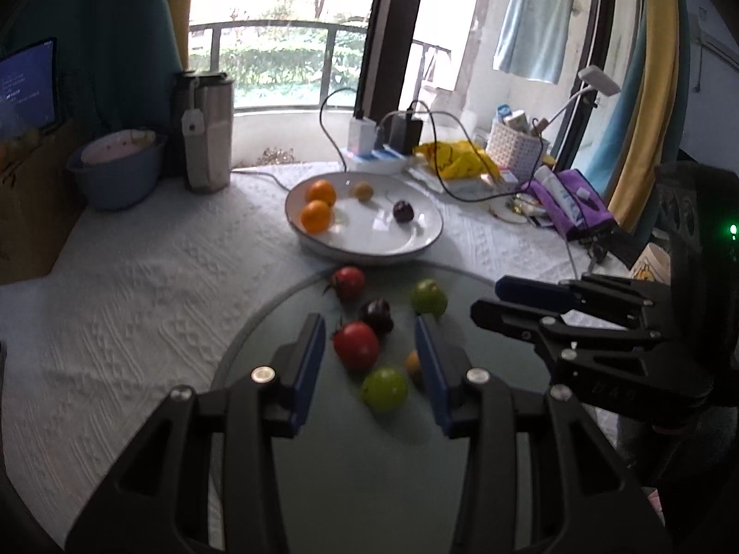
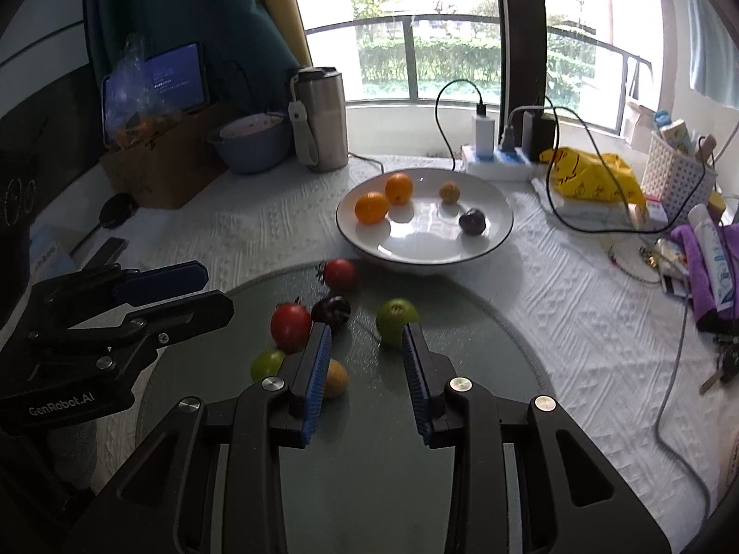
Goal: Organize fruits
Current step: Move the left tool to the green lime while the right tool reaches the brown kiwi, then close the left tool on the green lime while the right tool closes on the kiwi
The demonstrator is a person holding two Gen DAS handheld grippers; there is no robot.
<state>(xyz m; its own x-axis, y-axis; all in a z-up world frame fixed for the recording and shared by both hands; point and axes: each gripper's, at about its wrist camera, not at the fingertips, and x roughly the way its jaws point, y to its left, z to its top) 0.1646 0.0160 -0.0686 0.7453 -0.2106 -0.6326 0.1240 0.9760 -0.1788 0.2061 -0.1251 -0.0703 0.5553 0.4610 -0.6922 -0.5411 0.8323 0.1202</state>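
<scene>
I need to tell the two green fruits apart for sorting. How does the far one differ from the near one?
The far green fruit lies toward the white plate, by itself; the near green fruit lies closer to the camera, beside a small yellow fruit. The near one sits between the left gripper fingers in that view; the far one lies beyond them. Both are round and green.

Daylight floods through a wide window (image 2: pixel 415 55) with a railing (greenery outside); teal curtain (image 2: pixel 184 9) hangs beside it.

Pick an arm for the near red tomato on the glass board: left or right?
Left. The near red tomato sits in line between the left gripper jaws, which stand open. The right gripper points at bare glass beside the green fruit.
</scene>
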